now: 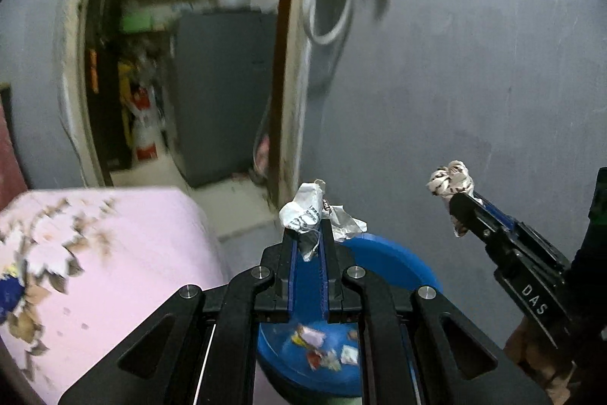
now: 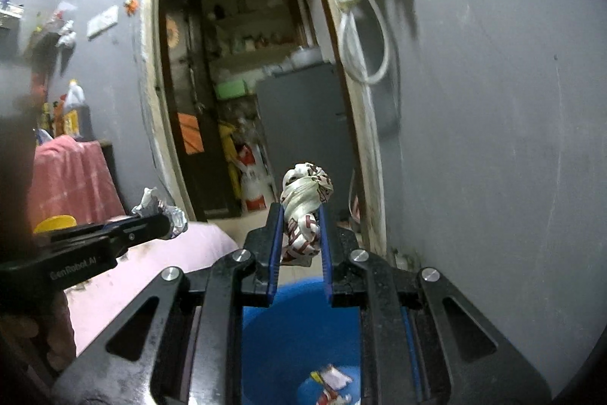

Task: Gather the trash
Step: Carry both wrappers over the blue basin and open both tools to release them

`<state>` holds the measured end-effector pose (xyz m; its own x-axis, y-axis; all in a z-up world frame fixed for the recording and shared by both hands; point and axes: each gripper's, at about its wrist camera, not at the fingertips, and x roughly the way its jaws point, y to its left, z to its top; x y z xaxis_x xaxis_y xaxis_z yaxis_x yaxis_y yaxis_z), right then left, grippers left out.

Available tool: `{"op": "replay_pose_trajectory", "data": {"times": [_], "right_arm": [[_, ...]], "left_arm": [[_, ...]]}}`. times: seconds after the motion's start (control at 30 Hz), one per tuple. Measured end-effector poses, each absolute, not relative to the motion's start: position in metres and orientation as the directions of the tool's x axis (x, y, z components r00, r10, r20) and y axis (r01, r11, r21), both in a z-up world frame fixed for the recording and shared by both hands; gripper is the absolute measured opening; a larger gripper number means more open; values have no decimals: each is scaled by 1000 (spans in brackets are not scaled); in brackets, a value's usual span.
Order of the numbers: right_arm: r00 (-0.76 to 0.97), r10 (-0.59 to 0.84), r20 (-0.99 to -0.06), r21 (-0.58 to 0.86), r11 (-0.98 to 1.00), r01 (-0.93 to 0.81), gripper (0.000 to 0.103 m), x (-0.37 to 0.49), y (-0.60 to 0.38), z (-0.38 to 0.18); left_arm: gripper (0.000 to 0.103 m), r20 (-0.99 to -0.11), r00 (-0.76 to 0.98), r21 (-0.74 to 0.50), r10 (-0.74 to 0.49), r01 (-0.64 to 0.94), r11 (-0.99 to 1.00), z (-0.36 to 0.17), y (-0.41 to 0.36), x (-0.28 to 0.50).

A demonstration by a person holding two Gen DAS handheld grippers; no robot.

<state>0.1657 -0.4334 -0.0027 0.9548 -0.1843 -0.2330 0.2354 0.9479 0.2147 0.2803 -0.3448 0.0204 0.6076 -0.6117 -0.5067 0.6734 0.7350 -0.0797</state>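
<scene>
I have two bits of trash, one in each claw. My left claw point(image 1: 309, 234) is squeezed tight on a crumpled silver wrapper point(image 1: 315, 211). The wrapper sticks up past the tips of the claw. My right claw point(image 2: 301, 234) is squeezed tight on a twisted white and red wrapper point(image 2: 305, 200), and that one pokes out above the tips too.

Under both claws is the blue bin point(image 1: 383, 260). It is open on top. I can see some small scraps point(image 1: 322, 348) lying at the bottom of it. In the right wrist view the bin's blue inside point(image 2: 296, 321) sits right under my right claw, so I think that one is in a good spot to drop.

My left claw looks like it is over the near edge of the bin, close to the pink bed point(image 1: 125, 253) with flowers on it. I think I should slide it a little more over the middle of the bin first, so the silver wrapper does not land on the bed.

Then I should open each claw wide and let go. The wrappers are light and crinkly, so they may stick to the blue pads. A small shake could help. I should hold the claws low over the bin so nothing floats away to the floor.
</scene>
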Motion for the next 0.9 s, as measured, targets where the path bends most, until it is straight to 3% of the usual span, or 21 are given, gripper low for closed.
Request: {"op": "replay_pose_trajectory", "data": {"times": [0.27,0.4,0.63,0.9], "right_arm": [[919,-142,-368,264,931,250,30,187,-451,-46],[905,-122,-407,283,926,252,31,193,-455,-57],[899,-114,-423,297,920,257,33,195,-456,-55],[925,-127,-358,278,931,235,39,182,-441,-20]], "left_arm": [[9,-644,510,-126,-570,665,736,-18,-369,310],[23,-681,482,-146,-551,648,748,-31,-368,317],[29,-676,496,-153,-544,628,763,-29,-355,314],[37,-581,580,-179,-571,594,785,7,-314,303]]}}
